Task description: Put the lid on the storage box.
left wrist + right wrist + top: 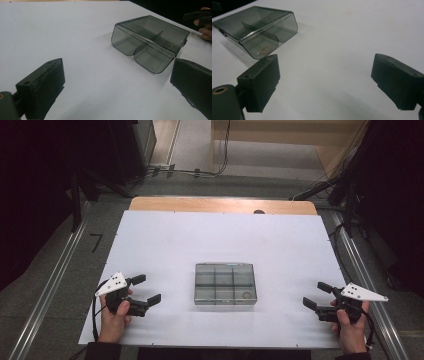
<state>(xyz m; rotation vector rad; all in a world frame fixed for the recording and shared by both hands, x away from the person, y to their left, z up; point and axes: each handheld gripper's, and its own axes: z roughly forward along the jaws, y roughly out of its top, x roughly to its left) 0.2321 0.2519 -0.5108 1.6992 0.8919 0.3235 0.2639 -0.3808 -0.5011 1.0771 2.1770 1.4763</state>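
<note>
White board (165,245) covers the table, and near the middle of it, a bit closer to the near edge, we see a smoky see-through box (225,284) with little walls that split it into small rooms. From above we see the left gripper (148,289) by the near left corner and the right gripper (317,295) by the near right corner, each wide open, holding nothing, well apart from the box. Close up, the right gripper view shows a small pale ring (263,49) inside one corner room of the box, and the left gripper view shows its rounded corners.
</note>
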